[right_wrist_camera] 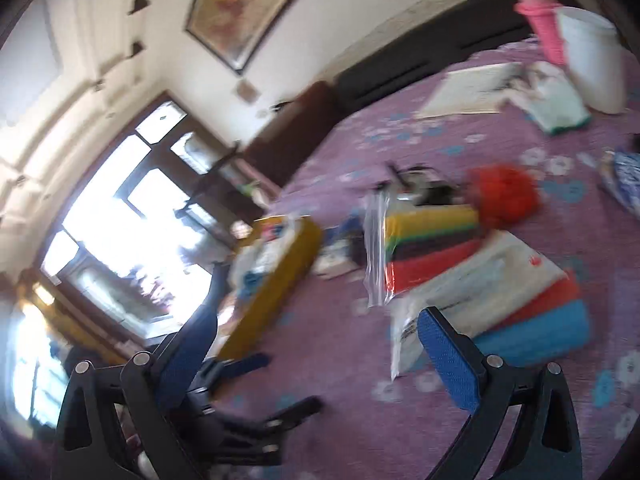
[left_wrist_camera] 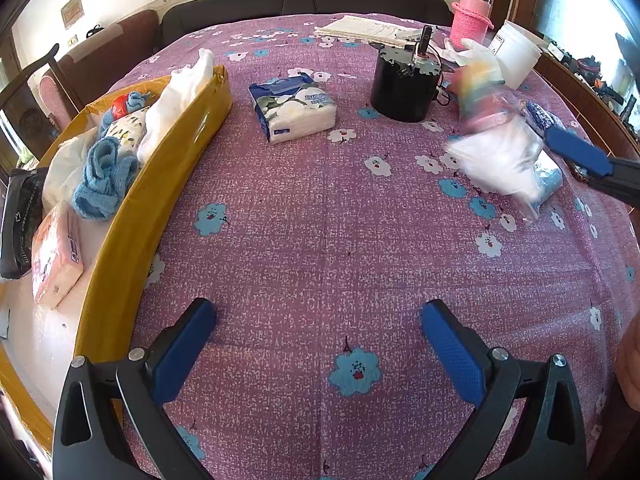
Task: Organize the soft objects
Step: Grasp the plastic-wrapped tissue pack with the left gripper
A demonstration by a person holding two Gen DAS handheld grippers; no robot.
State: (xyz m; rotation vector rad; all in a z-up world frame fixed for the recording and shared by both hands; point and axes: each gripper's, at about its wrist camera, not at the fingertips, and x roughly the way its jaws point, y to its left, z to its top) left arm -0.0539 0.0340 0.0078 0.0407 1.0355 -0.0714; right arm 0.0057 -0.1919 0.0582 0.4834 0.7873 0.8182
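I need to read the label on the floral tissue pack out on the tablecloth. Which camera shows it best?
The left wrist view: the floral tissue pack lies sharp and unobstructed on the tablecloth, right of the yellow box. In the right wrist view it is only a motion-blurred patch, partly hidden behind a clear bag.

Left wrist view close above the table (left_wrist_camera: pixel 320 240), looking straight across it, right wrist view tilted, facing the table's left side, both showing the yellow box (left_wrist_camera: pixel 168 184) (right_wrist_camera: pixel 276 280)

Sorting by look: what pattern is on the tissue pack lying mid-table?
White flowers on dark blue wrap, tissue pack; clearest in the left wrist view.
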